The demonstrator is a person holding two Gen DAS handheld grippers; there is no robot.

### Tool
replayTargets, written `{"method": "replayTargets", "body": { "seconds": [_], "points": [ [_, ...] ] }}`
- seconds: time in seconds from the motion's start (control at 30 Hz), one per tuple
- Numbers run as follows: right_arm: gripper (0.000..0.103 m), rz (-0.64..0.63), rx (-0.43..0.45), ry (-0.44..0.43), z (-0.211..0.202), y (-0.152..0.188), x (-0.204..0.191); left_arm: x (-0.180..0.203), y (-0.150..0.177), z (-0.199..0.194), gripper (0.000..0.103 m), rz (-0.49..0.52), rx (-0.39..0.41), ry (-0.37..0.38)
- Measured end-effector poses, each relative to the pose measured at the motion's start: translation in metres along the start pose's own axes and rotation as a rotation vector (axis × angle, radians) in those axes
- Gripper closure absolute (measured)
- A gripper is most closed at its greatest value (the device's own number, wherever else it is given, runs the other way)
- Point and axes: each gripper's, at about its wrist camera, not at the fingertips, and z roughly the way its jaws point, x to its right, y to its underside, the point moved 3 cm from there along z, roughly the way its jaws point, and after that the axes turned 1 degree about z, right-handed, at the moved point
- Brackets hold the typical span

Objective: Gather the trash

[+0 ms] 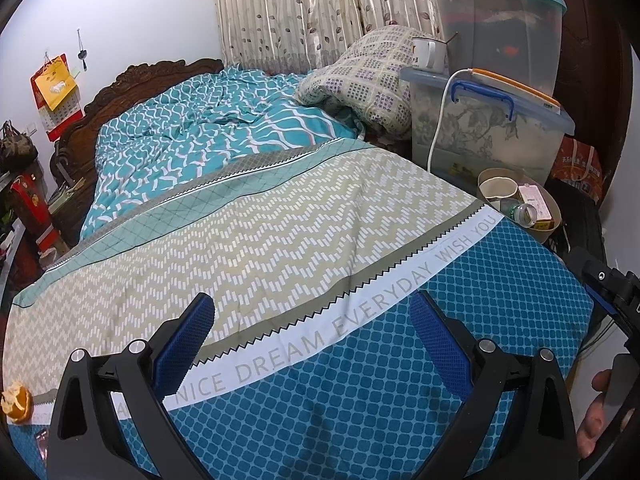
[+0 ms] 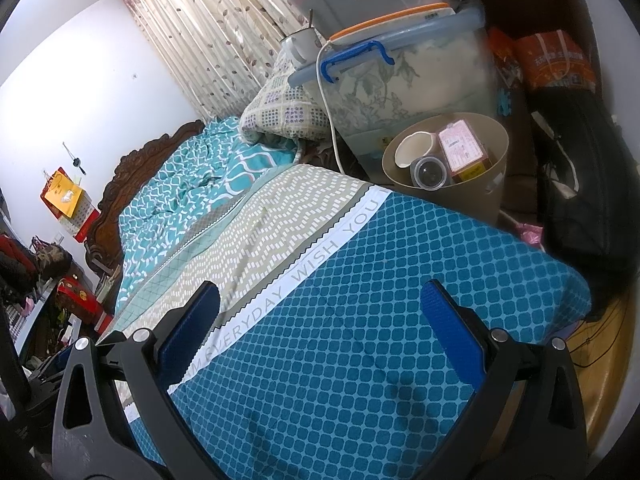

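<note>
right tongs [image 2: 320,316] gape above bedsheet [image 2: 400,300], bin [image 2: 480,188] beyond

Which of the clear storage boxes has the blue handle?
The lower storage box, beside the bin; the upper box stacked on it has only a teal rim.

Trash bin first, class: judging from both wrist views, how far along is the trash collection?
Done: the trash bin beside the bed already holds a paper cup, plastic bottle and box. In hand: nothing; left gripper and right gripper are open. Left: orange peel on the bedspread.
</note>
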Motion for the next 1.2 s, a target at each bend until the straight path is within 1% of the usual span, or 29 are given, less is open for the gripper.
{"method": "replayTargets", "body": {
  "seconds": [0.27, 0.83, 1.1, 1.2],
  "points": [
    [0.004, -0.003, 0.017, 0.000, -0.0057, -0.0006, -0.0004, 0.0017, 0.0014, 0.0013, 0.009, 0.006, -0.001, 0.003],
    [0.004, 0.008, 0.004, -0.003, -0.0016, 0.0006, 0.0052, 0.0031, 0.0020, 0.0031, 0.009, 0.006, -0.014, -0.014],
    [0.004, 0.005, 0.005, -0.004, -0.0026, 0.0008, 0.0048, -0.0004, 0.0030, 0.0042, 0.009, -0.010, -0.025, -0.002],
    [0.004, 0.004, 0.005, -0.005, -0.0028, 0.0009, 0.0047, -0.0013, 0.0032, 0.0037, 0.009, -0.010, -0.022, -0.014]
  ]
}}
